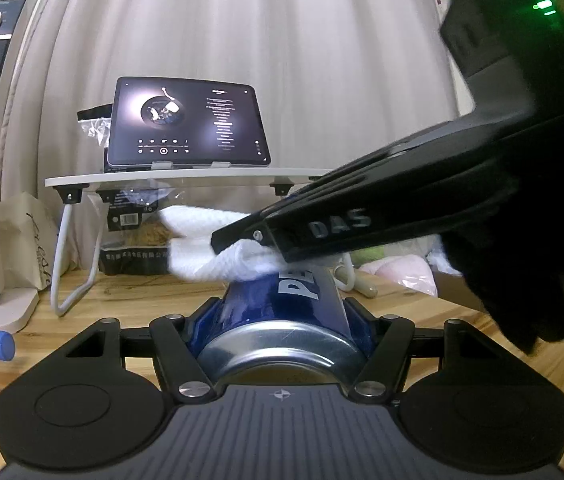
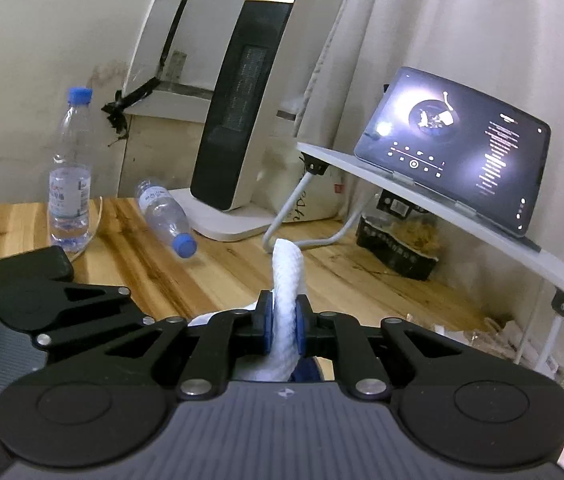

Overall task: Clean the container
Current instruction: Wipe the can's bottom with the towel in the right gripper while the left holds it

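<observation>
My left gripper [image 1: 282, 312] is shut on a blue drink can [image 1: 282, 300] with white letters, held above the wooden table with its silver end toward the camera. My right gripper [image 2: 284, 320] is shut on a white cloth [image 2: 288, 280]. In the left wrist view the right gripper [image 1: 241, 240] reaches in from the right and presses the white cloth [image 1: 201, 248] onto the far top of the can. In the right wrist view only a sliver of the blue can [image 2: 306, 372] shows under the cloth.
A tablet [image 1: 185, 124] stands on a small white folding table [image 1: 185, 179] behind the can. A tower heater [image 2: 241, 100] stands at the back. One clear bottle [image 2: 70, 176] stands upright, another [image 2: 165, 216] lies on the wooden table [image 2: 209, 276]. A dark bag [image 2: 398, 248] sits under the folding table.
</observation>
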